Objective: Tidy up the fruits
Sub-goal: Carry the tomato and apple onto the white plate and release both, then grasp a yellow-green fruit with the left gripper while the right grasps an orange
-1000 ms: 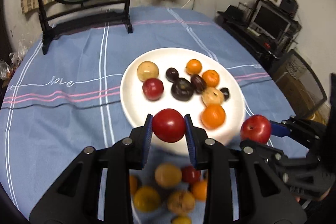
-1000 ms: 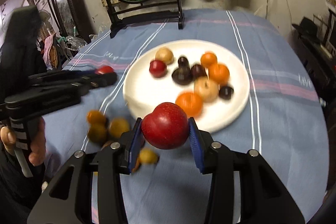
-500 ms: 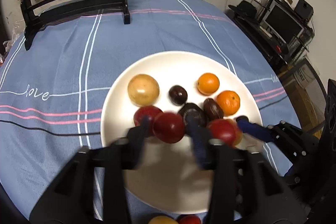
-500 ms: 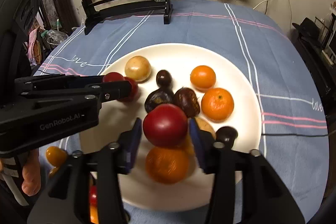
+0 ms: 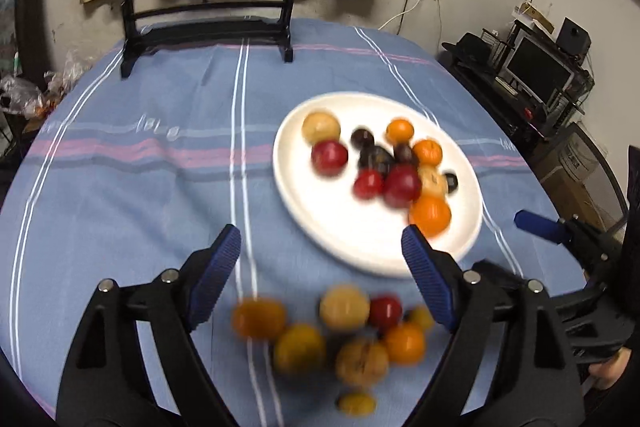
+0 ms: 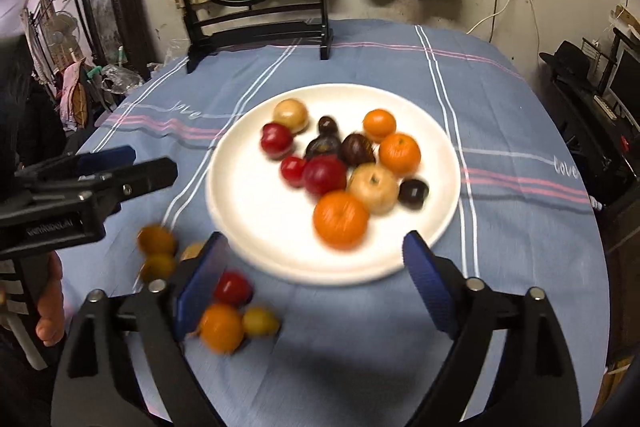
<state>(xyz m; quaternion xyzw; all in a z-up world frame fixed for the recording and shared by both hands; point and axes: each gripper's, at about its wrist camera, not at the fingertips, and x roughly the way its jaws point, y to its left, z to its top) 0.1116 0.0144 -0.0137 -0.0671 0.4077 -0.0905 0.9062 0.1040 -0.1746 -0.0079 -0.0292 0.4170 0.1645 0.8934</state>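
Right wrist: blue striped tablecloth point(image 6: 500, 131), white plate point(image 6: 248, 223), cluttered room.

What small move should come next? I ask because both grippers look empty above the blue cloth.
Probably lower the left gripper, its jaws opening with nothing between them, onto the loose red round fruit in the cluster on the blue striped tablecloth. Loose fruits remain beside the white round plate, and this one lies nearest its fingers.
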